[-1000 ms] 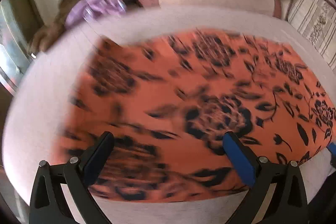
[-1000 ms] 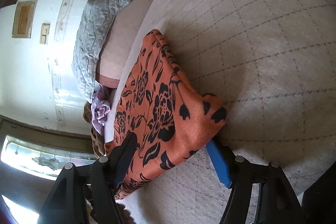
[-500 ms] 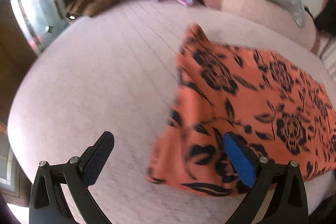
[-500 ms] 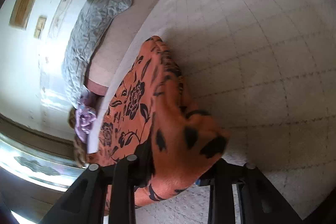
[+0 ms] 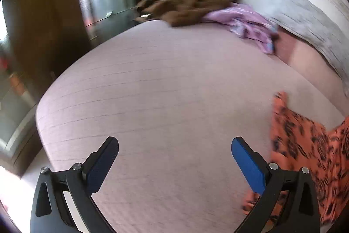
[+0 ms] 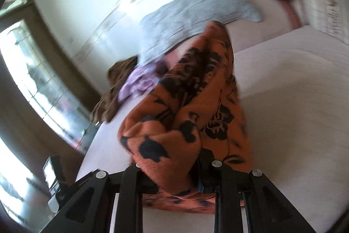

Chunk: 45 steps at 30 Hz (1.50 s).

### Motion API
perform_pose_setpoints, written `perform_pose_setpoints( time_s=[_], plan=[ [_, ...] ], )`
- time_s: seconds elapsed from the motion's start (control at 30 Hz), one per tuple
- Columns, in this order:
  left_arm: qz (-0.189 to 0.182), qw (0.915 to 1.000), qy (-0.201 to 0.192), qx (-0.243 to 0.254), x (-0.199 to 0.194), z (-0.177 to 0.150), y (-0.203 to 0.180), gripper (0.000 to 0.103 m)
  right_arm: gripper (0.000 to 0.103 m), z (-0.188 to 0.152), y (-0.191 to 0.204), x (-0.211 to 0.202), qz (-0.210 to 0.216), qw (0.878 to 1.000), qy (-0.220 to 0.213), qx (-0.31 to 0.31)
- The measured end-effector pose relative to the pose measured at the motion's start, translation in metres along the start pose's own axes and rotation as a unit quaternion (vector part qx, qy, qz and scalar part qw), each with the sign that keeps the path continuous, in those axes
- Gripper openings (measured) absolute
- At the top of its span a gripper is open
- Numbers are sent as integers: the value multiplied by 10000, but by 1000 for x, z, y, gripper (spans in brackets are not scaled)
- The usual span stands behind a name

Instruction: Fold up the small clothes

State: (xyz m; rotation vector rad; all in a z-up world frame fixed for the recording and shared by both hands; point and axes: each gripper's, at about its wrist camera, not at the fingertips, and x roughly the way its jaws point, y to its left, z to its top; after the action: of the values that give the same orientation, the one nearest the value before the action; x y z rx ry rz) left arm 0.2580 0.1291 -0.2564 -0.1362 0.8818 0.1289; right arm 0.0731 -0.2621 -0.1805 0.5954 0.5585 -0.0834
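The orange cloth with black flowers (image 6: 196,106) is folded and lifted off the pale bed cover. My right gripper (image 6: 174,176) is shut on its near end, and the cloth bunches over the fingers and hides the tips. In the left wrist view the same orange cloth (image 5: 309,145) shows at the right edge, partly raised. My left gripper (image 5: 174,158) is open and empty above bare bed cover, to the left of the cloth.
A brown garment (image 5: 189,3) and a purple garment (image 5: 248,23) lie at the far end of the bed (image 5: 163,91). A grey quilted pillow (image 6: 196,8) rests against the wall. A window and dark wooden frame (image 5: 43,14) stand left of the bed.
My right gripper closed on the cloth's corner and lifted it up off the bed. My left gripper swung left, away from the cloth, and stayed open.
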Motion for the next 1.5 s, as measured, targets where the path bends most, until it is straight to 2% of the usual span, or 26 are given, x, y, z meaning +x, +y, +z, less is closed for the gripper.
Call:
perform_pose_setpoints(
  time_s=[0.1, 0.13, 0.2, 0.23, 0.27, 0.3, 0.33, 0.37, 0.47, 0.5, 0.53, 0.6, 0.67, 0.7, 0.8, 0.83, 0.9, 0.97, 1.0, 1.03, 1.07, 1.13, 1.23, 1.3, 1.37, 1.5],
  plan=[
    [252, 9995, 55, -180, 10, 2, 14, 103, 25, -20, 37, 41, 208, 9985, 498, -132],
    [313, 9992, 90, -218, 13, 2, 19, 103, 30, -29, 47, 61, 307, 9961, 815, -118],
    [342, 9991, 144, -212, 18, 2, 21, 103, 44, -51, 57, 100, 432, 9872, 1536, 63],
    [348, 9991, 153, -191, 17, 0, 20, 103, 62, -62, 60, 116, 475, 9806, 1894, 162],
    [350, 9992, 159, -149, 19, 0, 19, 103, 71, -74, 64, 130, 596, 9738, 2187, 203],
    [333, 9992, 152, -130, 18, 0, 18, 103, 73, -80, 68, 131, 678, 9755, 2090, 88],
    [259, 9995, 135, -124, 16, 0, 18, 103, 81, -82, 73, 124, 855, 9777, 1915, -72],
    [81, 9998, 116, -124, 14, 0, 15, 103, 86, -81, 75, 118, 1196, 9737, 1931, -158],
    [-459, 9989, -90, 41, -2, -2, -2, 103, 86, -72, 66, 101, 2116, 9537, 2137, -31],
    [-586, 9981, -146, 131, -7, -3, -7, 103, 86, -67, 56, 92, 2241, 9523, 2070, 47],
    [-942, 9948, -208, 318, -14, -5, -18, 103, 86, -61, 48, 86, 2279, 9538, 1954, 115],
    [-1476, 9874, -193, 543, -21, -9, -33, 103, 82, -47, 21, 64, 2158, 9644, 1517, 210],
    [-1996, 9761, -161, 846, -31, -18, -52, 103, 45, -39, -1, 44, 1729, 9785, 1117, 85],
    [-2126, 9721, -176, 977, -37, -22, -60, 103, 40, -36, -11, 34, 1472, 9843, 977, 9],
    [-2413, 9586, -360, 1467, -57, -37, -85, 103, 38, -28, -38, 22, 1129, 9910, 675, 244],
    [-2316, 9582, -434, 1620, -60, -42, -92, 102, 38, -27, -40, 24, 1057, 9918, 645, 327],
    [-1675, 9627, -494, 2069, -53, -55, -113, 97, 38, -29, -49, 37, 828, 9932, 742, 343],
    [-1057, 9630, -196, 2470, -31, -64, -129, 84, 39, -51, -59, 66, 636, 9882, 1346, 365],
    [-791, 9624, -15, 2599, -18, -68, -133, 81, 38, -59, -64, 73, 623, 9868, 1431, 425],
    [-705, 9634, 134, 2583, -8, -70, -134, 81, 38, -64, -66, 73, 719, 9888, 1223, 458],
    [-814, 9680, 195, 2367, -6, -66, -131, 81, 38, -64, -65, 72, 748, 9895, 1145, 459],
    [-913, 9706, 179, 2220, -7, -59, -127, 81, 37, -60, -64, 75, 718, 9888, 1233, 429],
    [-802, 9699, 70, 2298, -10, -60, -128, 82, 38, -43, -57, 76, 721, 9883, 1316, 275],
    [-594, 9671, -100, 2471, -8, -65, -134, 82, 38, -28, -51, 74, 715, 9910, 1106, 230],
    [-460, 9647, -236, 2584, -5, -68, -141, 83, 38, -12, -51, 82, 541, 9928, 1045, 201],
    [-320, 9679, -242, 2481, 3, -63, -140, 89, 39, 23, -51, 112, 145, 9939, 1065, 262]
  ],
)
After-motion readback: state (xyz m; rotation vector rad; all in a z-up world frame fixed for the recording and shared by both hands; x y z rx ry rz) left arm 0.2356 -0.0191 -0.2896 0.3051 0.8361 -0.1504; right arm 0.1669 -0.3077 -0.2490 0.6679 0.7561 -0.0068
